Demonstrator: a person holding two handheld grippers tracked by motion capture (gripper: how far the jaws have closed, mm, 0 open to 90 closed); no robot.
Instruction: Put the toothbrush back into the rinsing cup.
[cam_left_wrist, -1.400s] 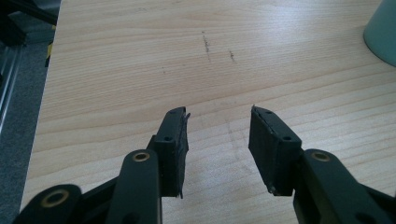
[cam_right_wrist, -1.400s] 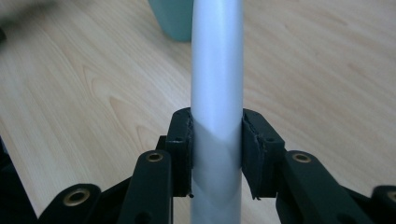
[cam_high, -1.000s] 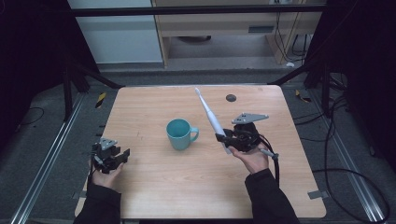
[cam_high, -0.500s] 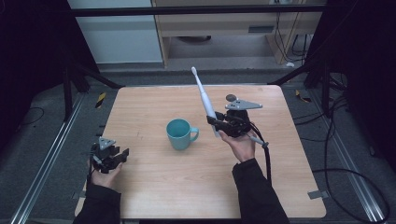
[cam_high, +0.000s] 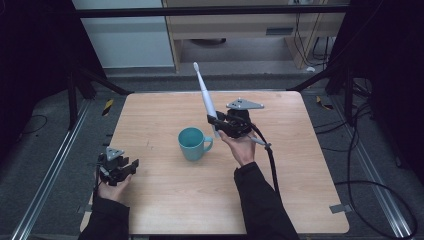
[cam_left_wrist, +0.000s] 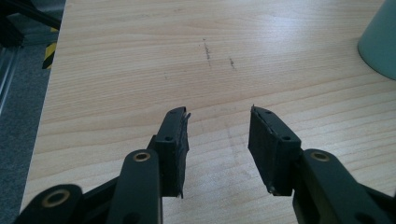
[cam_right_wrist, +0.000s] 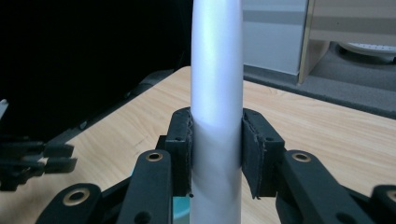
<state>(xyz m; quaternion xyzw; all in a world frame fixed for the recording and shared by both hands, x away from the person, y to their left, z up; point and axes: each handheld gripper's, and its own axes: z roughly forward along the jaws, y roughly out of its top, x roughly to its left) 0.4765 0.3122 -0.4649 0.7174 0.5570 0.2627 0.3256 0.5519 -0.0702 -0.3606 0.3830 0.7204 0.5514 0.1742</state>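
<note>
My right gripper (cam_high: 216, 124) is shut on a white electric toothbrush (cam_high: 205, 96), held above the table with its brush head up and leaning away. In the right gripper view its jaws clamp the white handle (cam_right_wrist: 217, 116) on both sides. A teal mug (cam_high: 192, 143) stands upright mid-table, just left of that gripper, handle toward it. Near the table's front left edge my left gripper (cam_high: 127, 167) rests low and open; its view shows bare wood between the fingertips (cam_left_wrist: 218, 135) and the mug's side (cam_left_wrist: 380, 46) at the upper right.
The light wooden table (cam_high: 280, 200) has faint dark marks (cam_left_wrist: 208, 49) ahead of the left gripper. A black cable (cam_high: 272, 165) trails from the right gripper along the forearm. Metal frame rails and dark floor surround the table.
My right gripper has carried the toothbrush left and away, tipping it more upright and closer to the mug. The left gripper has stayed put.
</note>
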